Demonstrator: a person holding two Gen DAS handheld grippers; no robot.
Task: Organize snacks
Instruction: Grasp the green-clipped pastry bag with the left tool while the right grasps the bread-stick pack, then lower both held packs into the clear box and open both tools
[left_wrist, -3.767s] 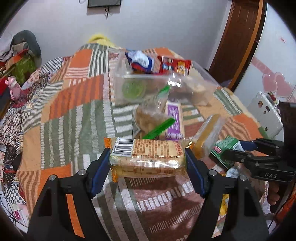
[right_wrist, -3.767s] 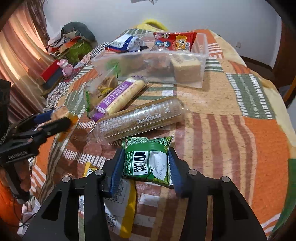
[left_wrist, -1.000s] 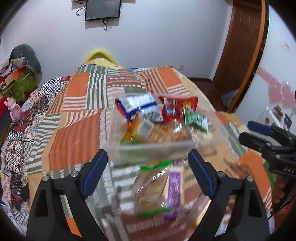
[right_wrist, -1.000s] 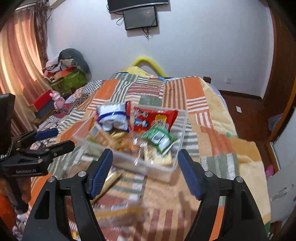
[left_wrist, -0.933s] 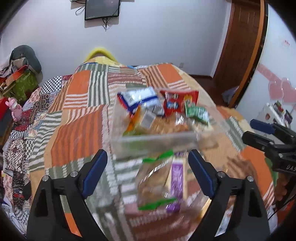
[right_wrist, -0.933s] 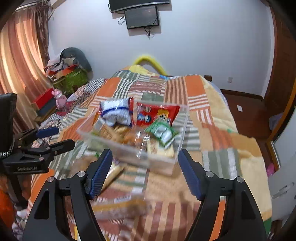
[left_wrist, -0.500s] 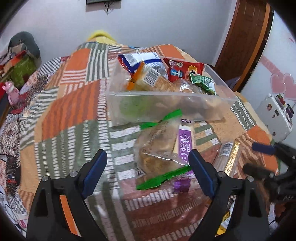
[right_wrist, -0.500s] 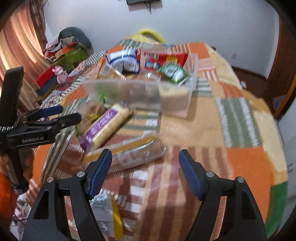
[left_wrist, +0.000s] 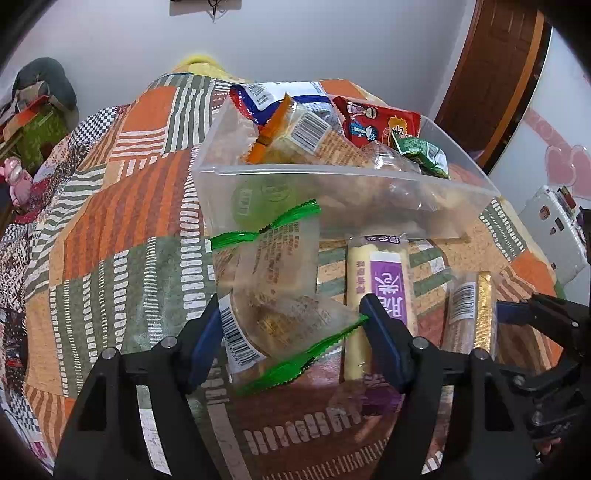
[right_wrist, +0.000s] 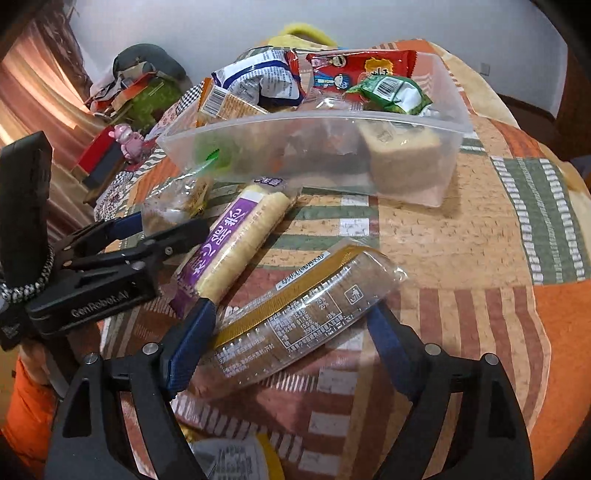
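Note:
A clear plastic bin (left_wrist: 332, 173) (right_wrist: 332, 122) on the patchwork bed holds several snack packs. In front of it lie a clear bag with green sealed ends (left_wrist: 273, 291), a purple-labelled roll (left_wrist: 384, 291) (right_wrist: 236, 236) and a long gold-edged cracker sleeve (left_wrist: 469, 314) (right_wrist: 303, 314). My left gripper (left_wrist: 291, 339) is around the near end of the green-ended bag, its pads touching the bag's sides. My right gripper (right_wrist: 291, 332) is open, its fingers astride the cracker sleeve. The left gripper also shows in the right wrist view (right_wrist: 162, 229).
The patchwork blanket (left_wrist: 110, 229) covers the bed. A yellow-and-white pack (right_wrist: 236, 458) lies at the near edge under my right gripper. Boxes and a pink toy (right_wrist: 129, 138) sit beside the bed on the left. A wooden door (left_wrist: 491, 77) stands at the right.
Both grippers have come down from above the bin to the loose snacks. The left has narrowed around the green-ended bag; the right now straddles the cracker sleeve.

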